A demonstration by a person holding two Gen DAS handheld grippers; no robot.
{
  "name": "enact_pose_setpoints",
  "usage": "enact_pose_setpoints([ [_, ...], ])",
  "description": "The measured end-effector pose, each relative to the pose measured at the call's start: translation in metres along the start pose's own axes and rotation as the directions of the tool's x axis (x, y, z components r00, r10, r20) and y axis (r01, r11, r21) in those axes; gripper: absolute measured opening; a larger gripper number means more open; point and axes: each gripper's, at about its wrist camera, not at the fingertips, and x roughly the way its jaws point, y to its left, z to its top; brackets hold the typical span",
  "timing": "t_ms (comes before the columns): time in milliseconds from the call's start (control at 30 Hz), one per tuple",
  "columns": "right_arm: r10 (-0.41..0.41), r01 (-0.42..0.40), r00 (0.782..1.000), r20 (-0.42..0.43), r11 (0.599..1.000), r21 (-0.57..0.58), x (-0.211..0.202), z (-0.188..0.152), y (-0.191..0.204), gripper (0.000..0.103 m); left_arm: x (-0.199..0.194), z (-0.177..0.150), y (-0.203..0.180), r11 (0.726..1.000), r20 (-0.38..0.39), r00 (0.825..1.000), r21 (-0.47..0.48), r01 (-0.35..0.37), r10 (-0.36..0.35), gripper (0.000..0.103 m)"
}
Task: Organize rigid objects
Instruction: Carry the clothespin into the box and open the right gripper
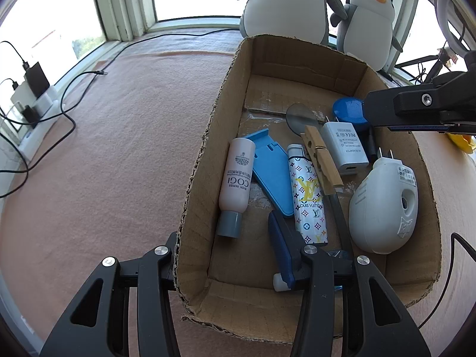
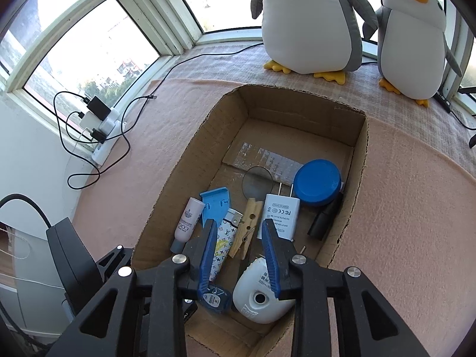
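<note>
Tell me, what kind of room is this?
Probably a room in a home, at a bay window: two plush penguins sit by the glass, and chargers fill a power strip on the sill.

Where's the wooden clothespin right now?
The wooden clothespin lies inside the cardboard box, mid-floor, between the patterned lighter and the white USB charger, its far end overlapping the round lens.

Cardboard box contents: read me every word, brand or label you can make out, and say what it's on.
"COGI", "EVEN SERIES": pink tube bottle.
"LOUIS VUITTON", "LV": white monogram-patterned lighter.
"FC CE", "AC/DC ADAPTER": white plug-in charger.
White plug-in vaporizer: sticker and embossed logo too blurred.
</note>
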Motion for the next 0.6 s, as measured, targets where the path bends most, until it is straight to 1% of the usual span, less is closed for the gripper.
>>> enact_pose_setpoints([
  [100,-0.018,0.018,1.000,0.004,1.000,-0.014,-0.002,-0.001,0.000,0.034,0.000,0.000,0.000,1.000,0.000,1.000,0.000,-0.001,0.001,0.046],
  [233,-0.031,0.031,0.999,0.013,0.999,-0.016,-0.006,-0.005,-0.004,0.039,0.000,0.000,0.000,1.000,-0.001,1.000,0.000,-0.001,0.001,0.046],
  [367,-0.058,0.058,0.998,0.023,0.998,-0.022,-0.013,-0.010,-0.011,0.040,0.000,0.000,0.000,1.000,-0.001,1.000,0.000,-0.001,0.001,0.046],
  [500,-0.079,0.080,0.996,0.046,0.997,-0.022,-0.024,-0.016,-0.019,0.047,0.000,0.001,0.000,1.000,-0.003,1.000,0.003,-0.006,0.006,0.047],
  [600,-0.090,0.091,0.994,0.061,0.996,-0.016,-0.032,-0.020,-0.024,0.048,0.000,0.001,-0.001,1.000,-0.006,1.000,0.008,-0.011,0.011,0.047],
])
